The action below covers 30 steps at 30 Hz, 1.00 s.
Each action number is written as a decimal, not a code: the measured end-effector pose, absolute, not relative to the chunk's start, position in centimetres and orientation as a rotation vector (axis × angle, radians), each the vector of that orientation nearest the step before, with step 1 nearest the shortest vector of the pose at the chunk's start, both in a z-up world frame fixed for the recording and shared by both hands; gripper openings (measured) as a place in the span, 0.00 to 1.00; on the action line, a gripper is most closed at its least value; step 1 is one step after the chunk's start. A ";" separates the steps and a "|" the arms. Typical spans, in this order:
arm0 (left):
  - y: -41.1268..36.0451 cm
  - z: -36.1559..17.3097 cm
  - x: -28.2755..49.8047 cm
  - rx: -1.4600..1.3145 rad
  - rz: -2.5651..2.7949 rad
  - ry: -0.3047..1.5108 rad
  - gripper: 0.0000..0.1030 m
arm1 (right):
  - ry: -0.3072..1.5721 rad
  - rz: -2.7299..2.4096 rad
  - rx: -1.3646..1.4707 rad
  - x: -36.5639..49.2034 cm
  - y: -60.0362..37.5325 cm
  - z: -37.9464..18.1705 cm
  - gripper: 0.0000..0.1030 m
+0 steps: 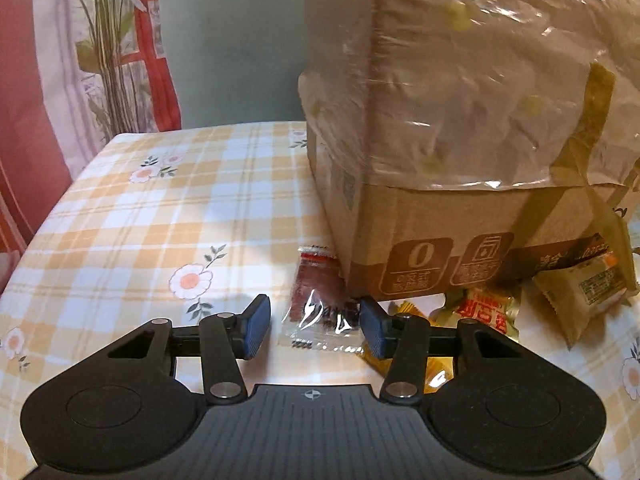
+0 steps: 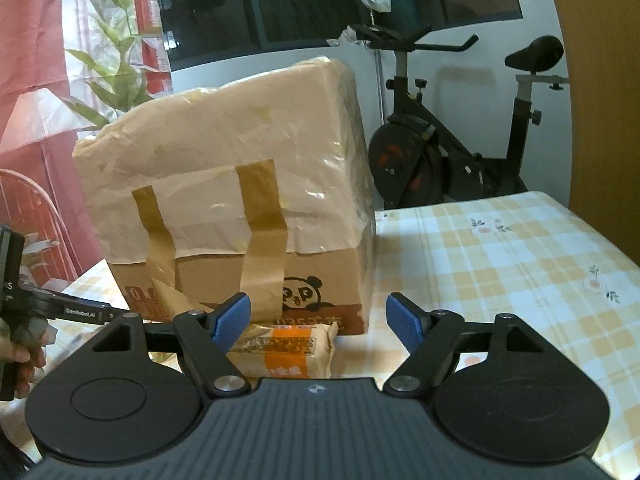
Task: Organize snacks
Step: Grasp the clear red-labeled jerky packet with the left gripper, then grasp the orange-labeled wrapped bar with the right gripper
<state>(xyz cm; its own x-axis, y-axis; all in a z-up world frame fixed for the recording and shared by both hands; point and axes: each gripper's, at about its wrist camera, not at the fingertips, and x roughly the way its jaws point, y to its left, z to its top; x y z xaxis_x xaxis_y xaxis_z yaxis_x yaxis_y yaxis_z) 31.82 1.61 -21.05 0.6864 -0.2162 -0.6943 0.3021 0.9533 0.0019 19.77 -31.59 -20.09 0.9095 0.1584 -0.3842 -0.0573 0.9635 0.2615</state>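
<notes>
Hovering low over the checked floral tablecloth (image 1: pixel 132 216), the left gripper (image 1: pixel 316 326) has its 2 blue-padded fingers spread apart, holding nothing, with a clear-wrapped red snack packet (image 1: pixel 320 300) lying flat on the cloth between them. That packet's far end touches the bottom corner of a tall cardboard box (image 1: pixel 460 152) wrapped in plastic film and brown tape. To the right of the packet, partly hidden behind the right finger, sit a yellow-gold wrapper (image 1: pixel 434 376), a red-and-white packet (image 1: pixel 490 308) and a beige pastry pack (image 1: pixel 588 284) leaning at the foot of the box. The right gripper (image 2: pixel 318 320) is likewise released, fingers wide apart, above a beige-and-orange wrapped snack (image 2: pixel 284 350) that lies just in front of the box's panda-printed face (image 2: pixel 304 290); its left pad is close to the snack, but I cannot tell whether it touches. An exercise bike (image 2: pixel 452 136) stands beyond the table.
</notes>
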 end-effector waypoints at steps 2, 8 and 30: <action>1.5 -21.1 31.8 0.119 -0.294 0.762 0.51 | 0.419 0.112 0.252 19.8 -31.6 -20.3 0.75; 0.8 -21.5 31.7 0.141 -0.310 0.751 0.49 | 0.435 0.117 0.254 20.0 -31.5 -20.7 0.75; 2.0 -18.1 23.6 -0.012 -0.179 0.673 0.44 | 0.522 0.179 0.204 20.0 -29.4 -22.1 0.75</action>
<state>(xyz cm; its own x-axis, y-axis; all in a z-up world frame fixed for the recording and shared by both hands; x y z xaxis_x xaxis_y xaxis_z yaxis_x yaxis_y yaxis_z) 23.59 1.98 -18.11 0.7675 -0.1682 -0.6186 0.1607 0.9846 -0.0683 20.04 -29.41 -22.13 0.8518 0.2210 -0.4750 -0.1175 0.9642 0.2378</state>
